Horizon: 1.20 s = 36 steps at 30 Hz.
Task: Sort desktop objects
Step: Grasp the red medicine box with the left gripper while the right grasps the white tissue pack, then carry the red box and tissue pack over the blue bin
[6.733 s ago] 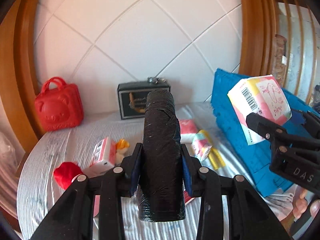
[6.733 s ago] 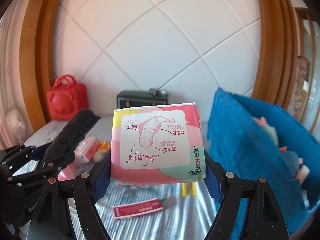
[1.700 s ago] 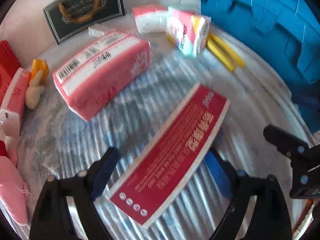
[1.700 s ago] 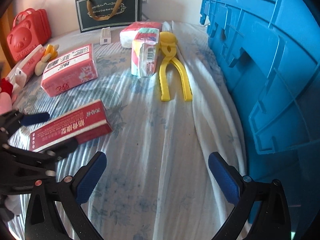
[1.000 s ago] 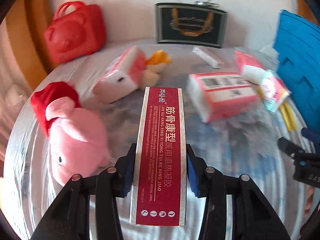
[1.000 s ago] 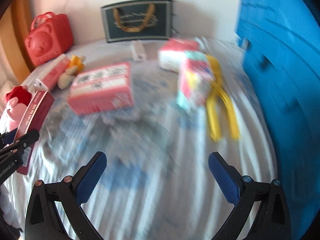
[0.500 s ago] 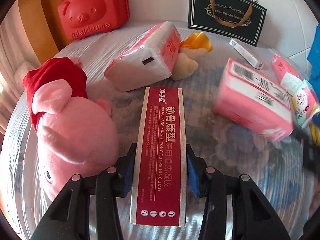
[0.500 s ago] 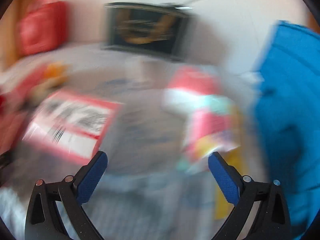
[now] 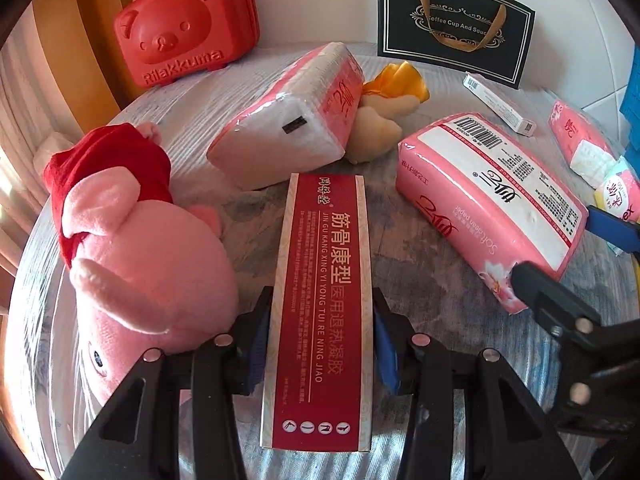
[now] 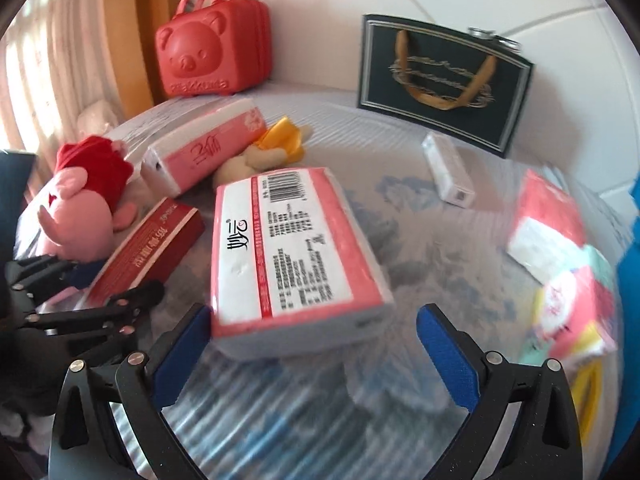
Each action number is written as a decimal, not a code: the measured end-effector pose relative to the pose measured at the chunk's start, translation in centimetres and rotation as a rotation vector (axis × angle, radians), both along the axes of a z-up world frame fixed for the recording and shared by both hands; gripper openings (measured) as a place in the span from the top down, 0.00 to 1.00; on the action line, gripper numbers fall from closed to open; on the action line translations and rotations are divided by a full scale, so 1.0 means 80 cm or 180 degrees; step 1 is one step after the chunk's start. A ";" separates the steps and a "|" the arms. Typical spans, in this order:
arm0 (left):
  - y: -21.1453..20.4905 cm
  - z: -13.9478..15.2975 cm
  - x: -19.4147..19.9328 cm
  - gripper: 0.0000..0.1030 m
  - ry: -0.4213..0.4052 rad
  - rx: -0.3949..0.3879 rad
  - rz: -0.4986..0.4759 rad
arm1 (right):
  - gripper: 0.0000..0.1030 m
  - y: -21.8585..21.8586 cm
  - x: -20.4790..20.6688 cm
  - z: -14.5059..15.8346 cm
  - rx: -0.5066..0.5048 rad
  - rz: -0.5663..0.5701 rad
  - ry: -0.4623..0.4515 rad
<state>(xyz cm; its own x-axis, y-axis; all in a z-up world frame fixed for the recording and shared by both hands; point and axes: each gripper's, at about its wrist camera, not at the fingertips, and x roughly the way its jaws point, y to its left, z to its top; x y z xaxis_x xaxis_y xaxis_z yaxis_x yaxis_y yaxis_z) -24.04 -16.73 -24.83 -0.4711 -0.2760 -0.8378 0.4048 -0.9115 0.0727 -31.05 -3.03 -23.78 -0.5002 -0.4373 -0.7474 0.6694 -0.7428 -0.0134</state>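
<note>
My left gripper [image 9: 320, 332] is shut on a long dark-red medicine box [image 9: 324, 300], which lies lengthwise between its blue pads, beside a pink plush pig [image 9: 132, 252]. The same red box [image 10: 148, 252] shows at the left of the right wrist view, with the left gripper [image 10: 80, 300] on it. My right gripper [image 10: 316, 344] stands open, its jaws to either side of the near end of a pink tissue pack [image 10: 288, 248] without touching it. That pack [image 9: 492, 204] and the right gripper's fingers [image 9: 560, 300] appear at the right of the left wrist view.
On the striped cloth lie a second pink tissue pack [image 9: 288, 120], a small doll with a yellow bow [image 9: 384, 116], a white slim box [image 10: 448, 176] and small pink packets [image 10: 560, 248]. A red bear case [image 9: 184, 28] and a black gift bag [image 10: 444, 80] stand at the back.
The left gripper, holding the red box, came lower toward the cloth beside the pig and then held still. The right gripper swung left and closed in on the pink tissue pack.
</note>
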 end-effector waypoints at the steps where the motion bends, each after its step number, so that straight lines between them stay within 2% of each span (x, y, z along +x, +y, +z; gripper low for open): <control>1: 0.001 0.000 0.000 0.57 0.0007 -0.0013 0.0004 | 0.00 -0.003 -0.007 -0.005 0.0005 0.0034 0.0006; 7: 0.003 -0.001 0.001 0.57 0.0033 -0.0068 0.0017 | 0.01 -0.008 -0.021 -0.021 -0.0106 0.0045 -0.0148; 8: 0.004 -0.001 0.002 0.57 0.0029 -0.0082 0.0015 | 0.09 -0.005 -0.020 -0.018 -0.0165 0.0019 -0.0163; 11: 0.005 0.007 0.009 0.57 0.0068 -0.0078 0.0043 | 0.09 0.001 -0.010 -0.010 -0.0198 -0.0060 -0.0130; 15: 0.017 0.040 0.022 0.57 0.0212 -0.0181 -0.0018 | 0.10 0.016 0.014 0.014 -0.0295 -0.0090 -0.0033; 19: 0.027 0.087 0.042 0.57 0.0442 -0.0242 -0.0096 | 0.12 0.032 0.038 0.059 -0.0375 -0.0220 0.0201; 26: 0.051 0.183 0.076 0.57 0.0853 -0.0328 -0.0349 | 0.12 0.062 0.093 0.162 -0.0559 -0.0429 0.0692; 31: 0.073 0.249 0.100 0.57 0.1214 -0.0300 -0.0664 | 0.12 0.088 0.147 0.237 -0.0631 -0.0727 0.1131; 36: 0.109 0.310 0.126 0.57 0.1586 -0.0274 -0.0996 | 0.12 0.133 0.210 0.311 -0.0743 -0.1125 0.1690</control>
